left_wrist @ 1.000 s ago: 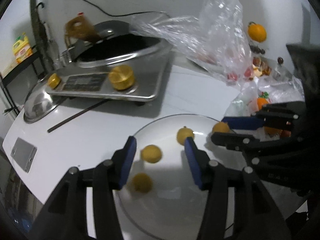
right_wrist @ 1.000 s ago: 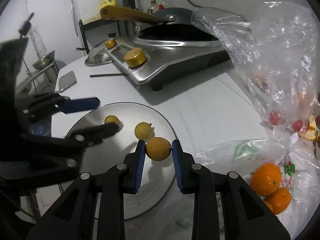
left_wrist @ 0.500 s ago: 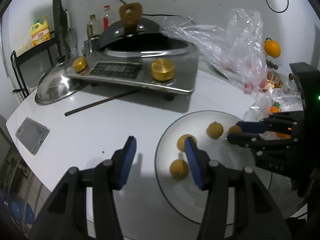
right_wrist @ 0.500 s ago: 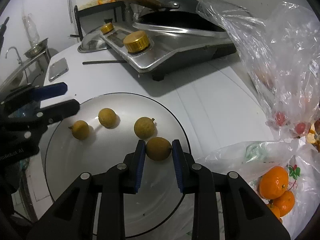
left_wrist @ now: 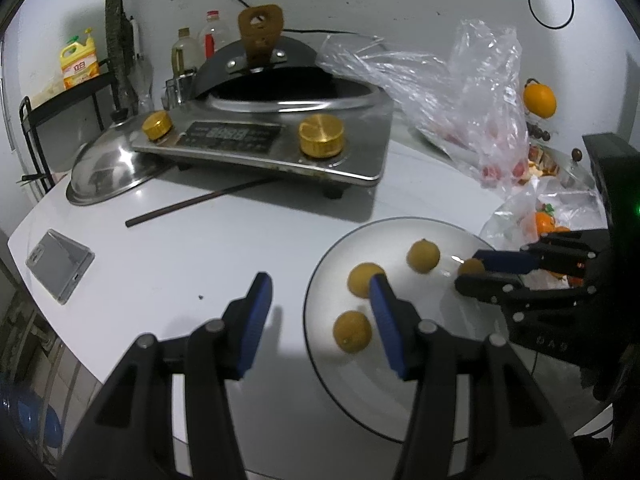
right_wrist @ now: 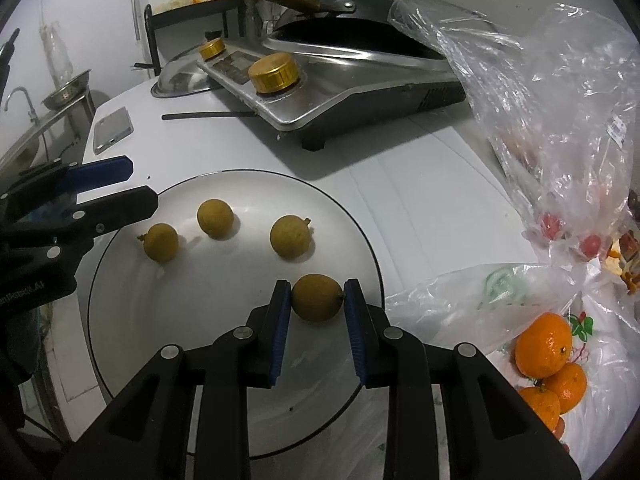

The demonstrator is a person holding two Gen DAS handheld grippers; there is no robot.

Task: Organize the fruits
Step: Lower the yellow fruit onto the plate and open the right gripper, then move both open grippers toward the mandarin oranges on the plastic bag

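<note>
A white plate [right_wrist: 120, 320] on the white table carries three loose brown longans [right_wrist: 215, 218]. My right gripper [right_wrist: 316, 300] is shut on a fourth longan [right_wrist: 317, 297] low over the plate's right side; whether the fruit touches the plate is unclear. In the left wrist view the right gripper [left_wrist: 474, 270] reaches in from the right with that longan [left_wrist: 471, 267]. My left gripper [left_wrist: 320, 312] is open and holds nothing, straddling the plate's [left_wrist: 400, 408] left rim. Its right finger hides part of one longan [left_wrist: 362, 278]. Oranges [right_wrist: 544, 344] lie in an open bag at the right.
Behind the plate stands a steel cooker [left_wrist: 280, 136] with a wok on it. A clear plastic bag [right_wrist: 560, 120] with red fruit lies at the right. A chopstick [left_wrist: 200, 202], a metal lid [left_wrist: 104, 176] and a phone [left_wrist: 58, 266] are on the table's left part.
The left gripper has drawn back to the left, from over the plate's middle to its left rim. The right gripper keeps the longan and has tipped down slightly.
</note>
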